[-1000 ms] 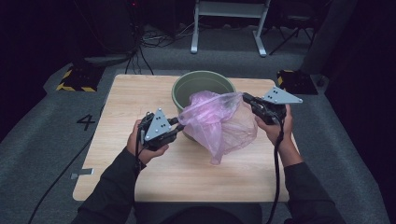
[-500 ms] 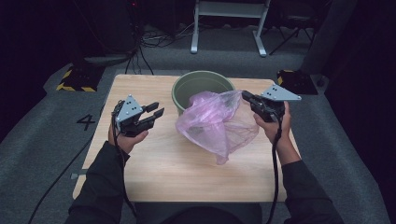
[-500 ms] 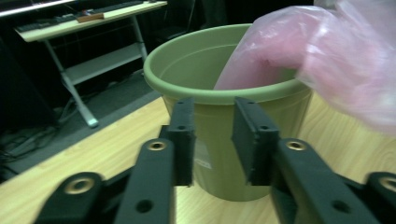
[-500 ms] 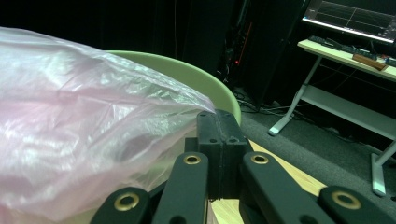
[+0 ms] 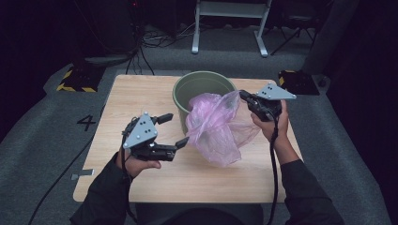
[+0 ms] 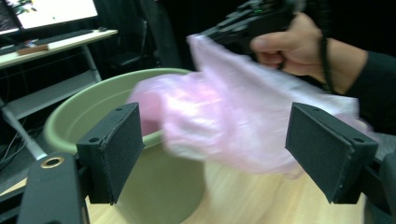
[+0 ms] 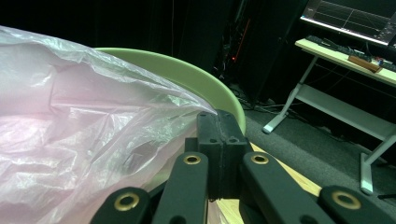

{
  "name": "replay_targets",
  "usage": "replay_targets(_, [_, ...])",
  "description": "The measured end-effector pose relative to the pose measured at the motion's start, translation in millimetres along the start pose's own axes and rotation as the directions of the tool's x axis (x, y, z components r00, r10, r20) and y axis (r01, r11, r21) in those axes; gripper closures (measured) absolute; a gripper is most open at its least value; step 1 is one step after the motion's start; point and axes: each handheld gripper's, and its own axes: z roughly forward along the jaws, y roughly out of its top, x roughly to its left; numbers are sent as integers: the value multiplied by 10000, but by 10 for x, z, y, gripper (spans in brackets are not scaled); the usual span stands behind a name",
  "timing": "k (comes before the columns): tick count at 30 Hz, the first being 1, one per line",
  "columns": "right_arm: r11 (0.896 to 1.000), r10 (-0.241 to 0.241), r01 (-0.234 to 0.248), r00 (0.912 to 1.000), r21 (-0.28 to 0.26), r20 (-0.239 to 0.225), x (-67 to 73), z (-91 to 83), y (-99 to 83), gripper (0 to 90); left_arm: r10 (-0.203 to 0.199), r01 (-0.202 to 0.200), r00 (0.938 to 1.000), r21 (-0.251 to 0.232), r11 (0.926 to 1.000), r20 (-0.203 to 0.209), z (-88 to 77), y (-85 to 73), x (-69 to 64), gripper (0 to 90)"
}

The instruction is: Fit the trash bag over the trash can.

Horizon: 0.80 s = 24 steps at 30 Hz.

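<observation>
A pale green bucket [image 5: 202,84] stands at the far middle of the wooden table [image 5: 141,98]. A thin pink plastic bag [image 5: 218,129] hangs partly over the bucket's near rim and down onto the table. My right gripper [image 5: 248,98] is shut on the bag's upper right edge [image 7: 70,140], its jaws pressed together [image 7: 220,140] beside the bucket rim [image 7: 187,74]. My left gripper [image 5: 175,129] sits left of the bag; its jaws have just been opening and stand wide apart [image 6: 219,149]. The bag [image 6: 224,116] and bucket [image 6: 93,112] lie ahead of them, with nothing pressed between the pads.
Beyond the table, a metal stand [image 5: 230,28] and cables lie on the grey floor. Black-and-yellow blocks sit on the floor at both far corners [image 5: 75,82] [image 5: 298,80]. A desk with a monitor [image 7: 355,28] stands in the background.
The left gripper let go of the bag's left edge, drew away to the left, then came back toward the bag with its jaws wider. The right gripper stayed put.
</observation>
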Motion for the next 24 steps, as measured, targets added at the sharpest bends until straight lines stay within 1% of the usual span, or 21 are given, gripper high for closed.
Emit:
replay_targets(2, [10000,-2,2,10000,40,-19,7,10,-1,900,-20,23,9995,-106,9999,308,23,8,-139,180])
replay_targets(4, [10000,-3,3,10000,98,-5,12,19,-5,900,55,-58,9991,66,10000,427,67,-2,-277,178])
replay_targets(5, [9999,2,-2,10000,132,5,14,23,-8,900,156,-161,9986,87,9998,503,98,-10,-365,181])
replay_targets(6, [9999,-4,4,10000,148,1,13,26,-12,900,439,-447,9969,124,9989,648,131,-17,-463,200])
replay_targets(7, [9999,-8,8,10000,162,-14,11,31,-15,900,839,-856,9932,179,9962,813,168,-24,-570,216])
replay_targets(8, [9998,-2,2,10000,189,-2,10,35,-18,900,1141,-1169,9881,212,9929,1034,215,-32,-677,213])
replay_targets(9, [9997,24,-24,10000,226,3,10,40,-22,900,1382,-1428,9813,253,9894,1336,267,-39,-765,212])
replay_targets(10, [9997,26,-26,10000,227,0,9,45,-26,900,1601,-1668,9763,349,9854,1454,328,-47,-838,214])
replay_targets(11, [9997,21,-21,10000,238,9,10,49,-29,900,2045,-2124,9719,599,9753,1162,415,-58,-900,213])
replay_targets(12, [9996,25,-25,10000,266,0,12,51,-33,900,2337,-2414,9674,766,9674,974,488,-73,-920,212])
replay_targets(14, [9996,44,-42,10000,280,-53,16,53,-37,900,2360,-2435,9686,1054,9642,787,604,-103,-899,205])
replay_targets(15, [9995,54,-52,10000,300,-67,22,54,-39,900,2447,-2507,9677,1312,9591,603,662,-122,-869,205])
replay_targets(16, [9995,23,-20,10000,310,-88,27,54,-39,900,2618,-2640,9645,1518,9525,345,712,-143,-828,195])
replay_targets(17, [9995,14,-10,9999,322,-121,31,53,-40,900,2641,-2590,9645,1670,9513,-86,755,-173,-785,190])
replay_targets(18, [9995,5,0,9999,322,-152,34,53,-42,900,2531,-2416,9665,1820,9531,-423,791,-200,-728,194])
replay_targets(19, [9995,2,4,9998,316,-182,36,53,-45,900,2306,-2135,9707,1976,9568,-681,825,-231,-650,213])
replay_targets(20, [9995,15,-8,9998,304,-219,36,49,-48,900,2358,-2122,9668,2058,9553,-981,838,-250,-608,250])
replay_targets(21, [9996,44,-37,9997,291,-222,37,46,-49,900,2326,-1989,9619,2160,9559,-1434,859,-283,-543,254])
replay_targets(22, [9997,102,-96,9997,246,-233,35,38,-51,900,2184,-1805,9633,2258,9573,-1558,870,-299,-498,295])
replay_targets(23, [9997,139,-134,9996,224,-235,34,32,-51,900,2060,-1600,9619,2408,9573,-1799,884,-320,-443,330])
replay_targets(24, [9998,137,-134,9996,168,-229,28,25,-51,900,2190,-1584,9491,2577,9531,-2264,894,-342,-399,336])
